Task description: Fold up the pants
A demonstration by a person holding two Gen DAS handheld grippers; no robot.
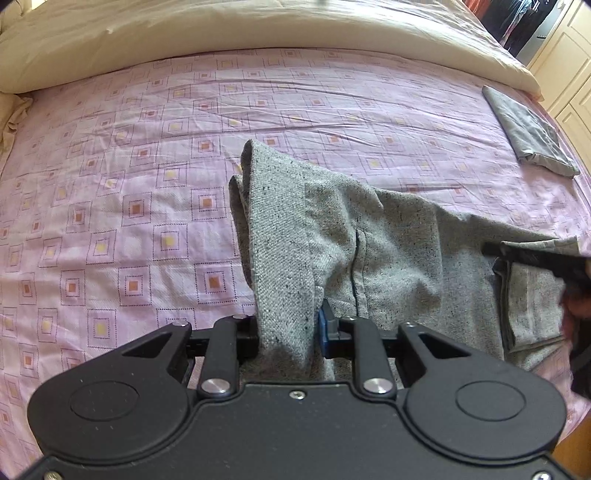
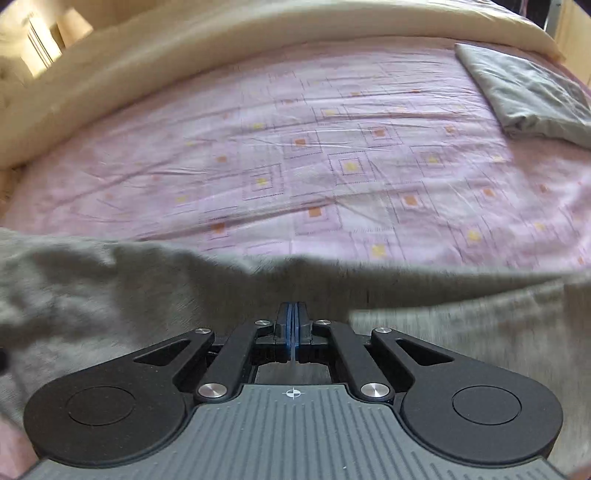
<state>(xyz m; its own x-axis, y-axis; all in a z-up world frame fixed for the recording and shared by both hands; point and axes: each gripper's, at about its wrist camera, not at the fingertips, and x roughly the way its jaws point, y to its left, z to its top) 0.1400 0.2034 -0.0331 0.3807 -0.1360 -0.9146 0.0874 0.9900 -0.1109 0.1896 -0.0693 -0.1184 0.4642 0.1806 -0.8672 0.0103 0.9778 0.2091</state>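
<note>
The grey speckled pants (image 1: 388, 240) lie across the near side of the pink patterned bed sheet (image 1: 129, 166). My left gripper (image 1: 288, 325) is shut on a bunched fold of them. That fold stands up between the fingers as a raised ridge. In the left wrist view my right gripper (image 1: 532, 258) comes in from the right edge, with pants cloth above and below its black finger. In the right wrist view the right gripper (image 2: 291, 317) is shut, its blue pads pressed together with only a thin pale line between them. Its tips are at the pants (image 2: 110, 295), which are blurred.
A folded plain grey garment (image 1: 528, 133) (image 2: 528, 92) lies on the sheet at the back right. A cream duvet (image 1: 221, 29) is rolled along the far side of the bed. Cream wardrobe doors (image 1: 569, 62) stand beyond the right edge.
</note>
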